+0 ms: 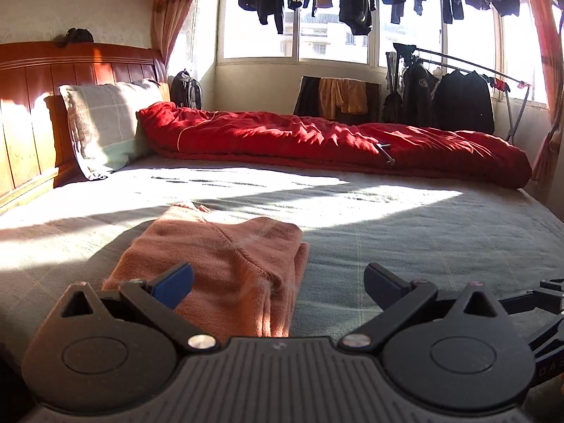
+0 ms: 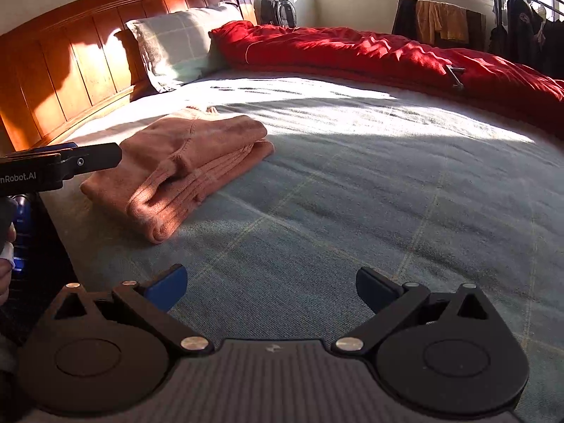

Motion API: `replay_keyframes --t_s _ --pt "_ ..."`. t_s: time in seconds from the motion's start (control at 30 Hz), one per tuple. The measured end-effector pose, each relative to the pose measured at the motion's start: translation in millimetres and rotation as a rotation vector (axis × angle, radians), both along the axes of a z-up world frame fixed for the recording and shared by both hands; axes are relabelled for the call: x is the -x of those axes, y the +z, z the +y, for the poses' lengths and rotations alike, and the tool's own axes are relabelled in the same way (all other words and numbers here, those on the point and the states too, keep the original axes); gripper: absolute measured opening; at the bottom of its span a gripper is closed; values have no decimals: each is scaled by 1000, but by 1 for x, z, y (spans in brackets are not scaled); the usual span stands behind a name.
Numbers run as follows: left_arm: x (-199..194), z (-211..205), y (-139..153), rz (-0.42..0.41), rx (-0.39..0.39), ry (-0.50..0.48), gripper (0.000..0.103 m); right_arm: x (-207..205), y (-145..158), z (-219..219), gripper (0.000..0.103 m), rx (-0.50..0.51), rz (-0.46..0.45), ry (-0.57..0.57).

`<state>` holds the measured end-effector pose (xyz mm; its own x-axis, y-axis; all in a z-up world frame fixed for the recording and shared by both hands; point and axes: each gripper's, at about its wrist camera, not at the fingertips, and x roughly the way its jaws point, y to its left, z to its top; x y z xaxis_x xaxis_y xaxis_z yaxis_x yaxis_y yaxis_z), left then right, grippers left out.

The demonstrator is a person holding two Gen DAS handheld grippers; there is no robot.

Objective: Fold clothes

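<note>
the orange sweater (image 2: 183, 165) sat folded in a neat stack on the grey-green bedspread (image 2: 352, 194), part sun, part shadow. the left gripper (image 1: 278, 283) was right over its near edge with fingers spread wide, holding nothing. the right gripper (image 2: 271, 287) was off to the sweater's right over bare bedspread, also wide and empty. a red duvet (image 1: 335, 137) lay rolled along the far side, with a pillow (image 1: 105, 123) against the wooden headboard (image 1: 31, 105).
</note>
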<state>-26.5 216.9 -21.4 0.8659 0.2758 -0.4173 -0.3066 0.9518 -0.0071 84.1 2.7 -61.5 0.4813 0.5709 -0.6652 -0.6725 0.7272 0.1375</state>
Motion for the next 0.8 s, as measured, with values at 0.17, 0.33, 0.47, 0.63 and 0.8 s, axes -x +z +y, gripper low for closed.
replay_keyframes --t_s 0.17,0.33,0.47,0.63,0.8 --pt "10 -10 -1 37 5 13 102 13 5 -5 103 -34 -9 25" --pt "22 -21 0 65 0 44 102 27 13 -14 103 -51 -26 39" --pt "41 -40 11 45 -90 96 102 41 20 -21 103 -54 -48 47" --pt "59 -48 21 58 -52 78 102 60 28 -27 103 -76 -68 52" --pt "74 -42 20 104 69 104 102 79 36 -32 103 -88 -48 47"
